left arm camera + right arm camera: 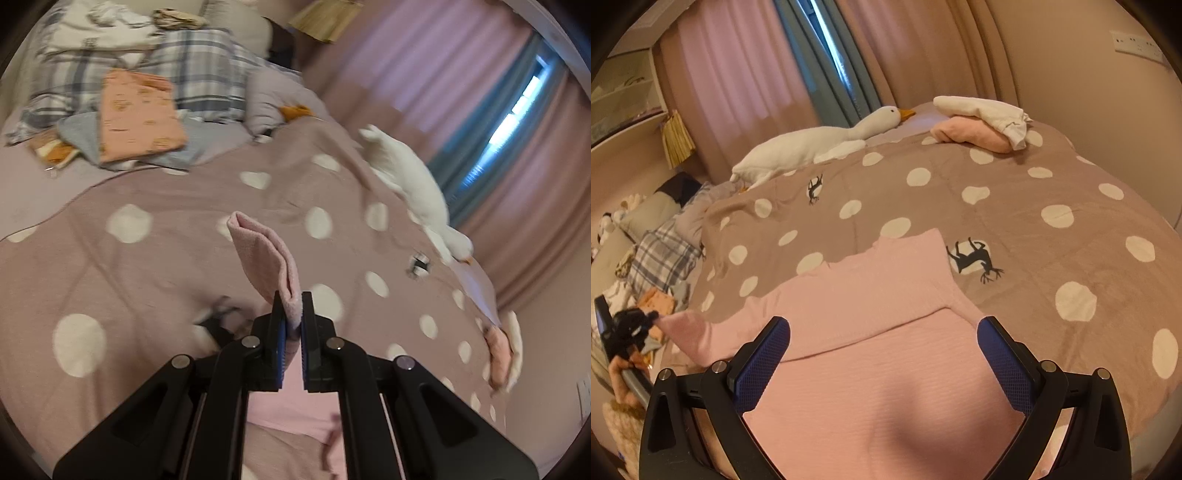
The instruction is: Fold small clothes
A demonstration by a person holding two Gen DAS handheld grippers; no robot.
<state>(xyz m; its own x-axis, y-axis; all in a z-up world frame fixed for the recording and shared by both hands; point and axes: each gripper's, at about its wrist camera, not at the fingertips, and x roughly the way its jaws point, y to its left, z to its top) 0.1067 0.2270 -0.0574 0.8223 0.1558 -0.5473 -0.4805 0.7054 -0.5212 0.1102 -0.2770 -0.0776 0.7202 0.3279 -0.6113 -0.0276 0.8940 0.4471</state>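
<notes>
A small pink top (pixel 871 332) lies spread on the brown polka-dot blanket (pixel 1015 221), one part folded over its body. My left gripper (pixel 292 306) is shut on the pink sleeve (pixel 264 254) and holds it lifted above the blanket; it also shows in the right wrist view (pixel 631 325) at the far left, pulling the sleeve out sideways. My right gripper (pixel 882 354) is open and empty, hovering just above the top's body, with a blue-padded finger on each side.
A white goose plush (pixel 812 142) lies along the far edge of the bed. Folded pink and white clothes (pixel 982 127) sit at the far corner. An orange folded cloth (pixel 138 114) and plaid bedding (pixel 199 70) lie near the pillows. Pink curtains (pixel 738 81) hang behind.
</notes>
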